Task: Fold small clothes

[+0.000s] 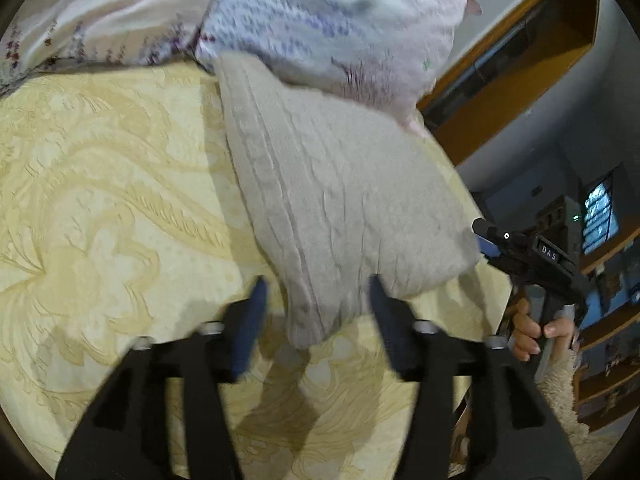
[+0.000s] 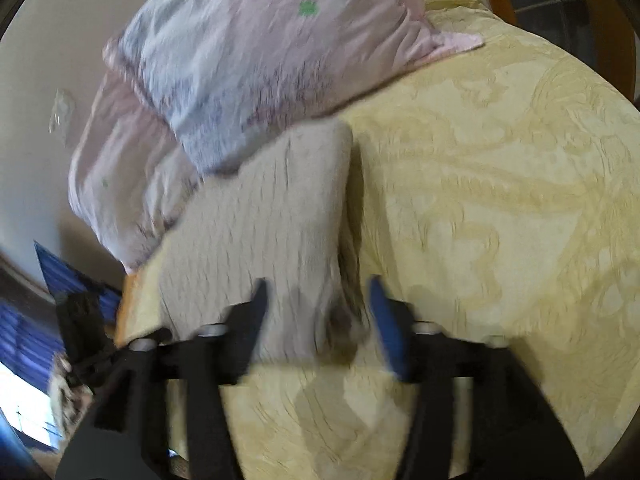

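Note:
A small grey knitted garment (image 1: 344, 200) lies folded on the yellow patterned bedspread (image 1: 100, 200). My left gripper (image 1: 318, 292) is open, its fingers on either side of the garment's near corner, just above it. In the right wrist view the same garment (image 2: 272, 240) lies between the open fingers of my right gripper (image 2: 318, 296), which hovers over its near edge. The right gripper, held in a hand, also shows in the left wrist view (image 1: 484, 236) at the garment's right corner. Both views are motion-blurred.
A pale floral pillow (image 1: 332, 20) rests on the garment's far end; it also shows in the right wrist view (image 2: 256, 56). The bed's right edge (image 1: 492, 280) drops off near wooden shelving (image 1: 520, 80). A white wall (image 2: 48, 80) stands behind the pillow.

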{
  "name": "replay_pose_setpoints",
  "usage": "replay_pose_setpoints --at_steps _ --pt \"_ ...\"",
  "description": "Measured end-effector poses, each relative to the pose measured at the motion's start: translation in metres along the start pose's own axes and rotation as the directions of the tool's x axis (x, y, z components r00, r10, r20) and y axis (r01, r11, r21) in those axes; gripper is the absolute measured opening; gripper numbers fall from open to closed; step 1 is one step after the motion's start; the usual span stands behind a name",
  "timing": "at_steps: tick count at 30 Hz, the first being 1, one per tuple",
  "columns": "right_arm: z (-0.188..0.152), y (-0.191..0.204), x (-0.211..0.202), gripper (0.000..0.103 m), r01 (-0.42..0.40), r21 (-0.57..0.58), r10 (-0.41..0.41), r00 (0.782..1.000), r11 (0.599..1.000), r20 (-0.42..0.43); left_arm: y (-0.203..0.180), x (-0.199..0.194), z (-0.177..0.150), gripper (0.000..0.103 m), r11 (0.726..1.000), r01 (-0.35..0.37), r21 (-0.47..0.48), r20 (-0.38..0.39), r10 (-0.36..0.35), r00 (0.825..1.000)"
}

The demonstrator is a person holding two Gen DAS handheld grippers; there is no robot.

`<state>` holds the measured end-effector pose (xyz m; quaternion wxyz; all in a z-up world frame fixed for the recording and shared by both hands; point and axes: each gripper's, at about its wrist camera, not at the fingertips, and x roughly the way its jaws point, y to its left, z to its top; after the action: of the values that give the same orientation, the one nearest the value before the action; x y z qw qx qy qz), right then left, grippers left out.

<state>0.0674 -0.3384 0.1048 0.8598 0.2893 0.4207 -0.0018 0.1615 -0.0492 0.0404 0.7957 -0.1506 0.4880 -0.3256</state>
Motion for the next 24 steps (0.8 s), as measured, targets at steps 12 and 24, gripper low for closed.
replay_pose_setpoints --at_steps 12,24 --pt "0.070 -0.025 0.068 0.023 -0.044 0.150 0.053 0.997 0.988 -0.060 0.007 0.016 0.053 0.079 0.997 -0.026 -0.074 0.014 0.028 1.000" --pt "0.083 -0.014 0.080 0.008 0.090 0.038 -0.091 0.996 0.995 0.006 0.013 0.037 0.066 0.079 0.991 0.005 -0.137 -0.005 -0.006 1.000"
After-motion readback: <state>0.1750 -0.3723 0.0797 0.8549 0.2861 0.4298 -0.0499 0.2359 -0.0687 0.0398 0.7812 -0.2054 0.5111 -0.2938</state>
